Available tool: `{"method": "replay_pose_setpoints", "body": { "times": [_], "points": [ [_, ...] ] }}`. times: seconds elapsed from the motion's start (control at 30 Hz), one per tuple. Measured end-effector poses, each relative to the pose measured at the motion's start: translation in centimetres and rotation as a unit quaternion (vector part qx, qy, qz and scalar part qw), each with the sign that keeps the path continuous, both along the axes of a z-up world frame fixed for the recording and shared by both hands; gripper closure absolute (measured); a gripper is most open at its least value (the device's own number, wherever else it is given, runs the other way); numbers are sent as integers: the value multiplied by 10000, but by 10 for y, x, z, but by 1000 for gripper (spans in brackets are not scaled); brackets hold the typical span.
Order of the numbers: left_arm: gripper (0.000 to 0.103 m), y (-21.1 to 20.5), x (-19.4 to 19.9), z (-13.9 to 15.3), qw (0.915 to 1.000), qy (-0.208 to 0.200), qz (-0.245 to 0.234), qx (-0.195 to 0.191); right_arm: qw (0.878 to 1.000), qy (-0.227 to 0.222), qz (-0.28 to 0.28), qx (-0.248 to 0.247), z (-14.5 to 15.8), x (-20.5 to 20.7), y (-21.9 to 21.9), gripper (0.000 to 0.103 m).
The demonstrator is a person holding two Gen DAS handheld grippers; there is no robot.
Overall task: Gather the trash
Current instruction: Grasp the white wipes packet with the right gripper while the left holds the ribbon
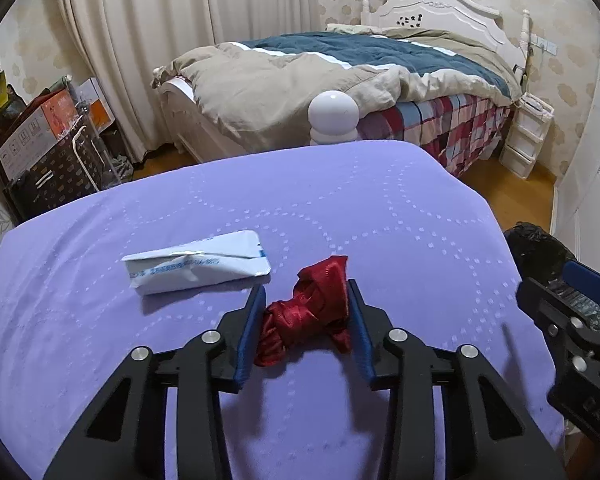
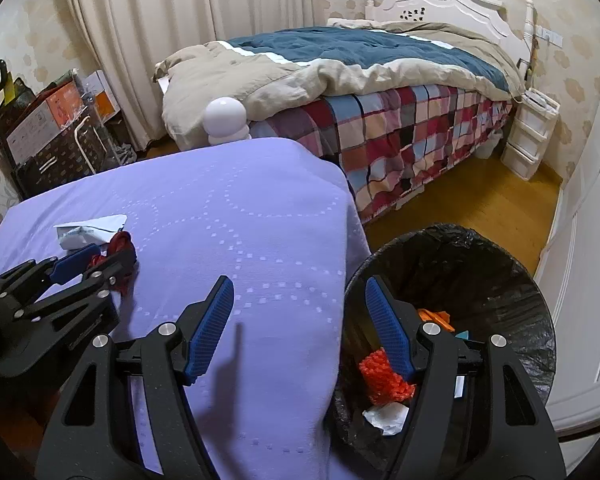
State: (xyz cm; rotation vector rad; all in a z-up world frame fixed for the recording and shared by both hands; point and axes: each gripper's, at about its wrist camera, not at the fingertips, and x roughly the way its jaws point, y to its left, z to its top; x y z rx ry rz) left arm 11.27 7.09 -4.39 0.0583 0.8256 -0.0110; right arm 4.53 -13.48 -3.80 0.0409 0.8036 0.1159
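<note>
On the purple-covered counter (image 1: pixel 380 208), two pieces of trash are counted. Furthest left, one white wrapper (image 1: pixel 198 266) with blue print is seen lying flat and creased, apart from the left gripper. It is judged to be very light, thin and somewhat slippery, so a pinch across a raised fold or an edge would be favoured over the flat face.

Just to its right, one crumpled red cloth scrap (image 1: pixel 312 306) is found between the fingers of the left gripper (image 1: pixel 307 294). The blue pads are placed on either side of the scrap, touching or nearly touching it, but a firm clench cannot be confirmed from either view. The scrap is judged to be soft, light and compressible; it is best taken across its knotted middle, where the bulk gives the pads something to bite, since loose ends would slip out.

Further right, the right gripper (image 2: pixel 300 294) is held released, its jaws wide apart and nothing between them, poised over the counter's edge and the rim of one trash bin (image 2: pixel 512 264). The bin is lined with a black bag, and orange and white scraps are already seen inside.
</note>
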Motion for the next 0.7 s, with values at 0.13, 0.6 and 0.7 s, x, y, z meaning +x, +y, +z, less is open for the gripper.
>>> {"method": "replay_pose_setpoints", "body": {
  "times": [0.13,0.6,0.7],
  "points": [
    [64,15,-14,7,9999,-82,110,-85,9999,-14,121,-41,2,-3,13,36],
    [64,126,-55,8,9936,-93,1127,14,9952,62,916,-338,3,25,101,36],
    [64,152,-56,5,9903,-74,1386,99,9942,84,991,-420,2,39,117,36]
  ]
}}
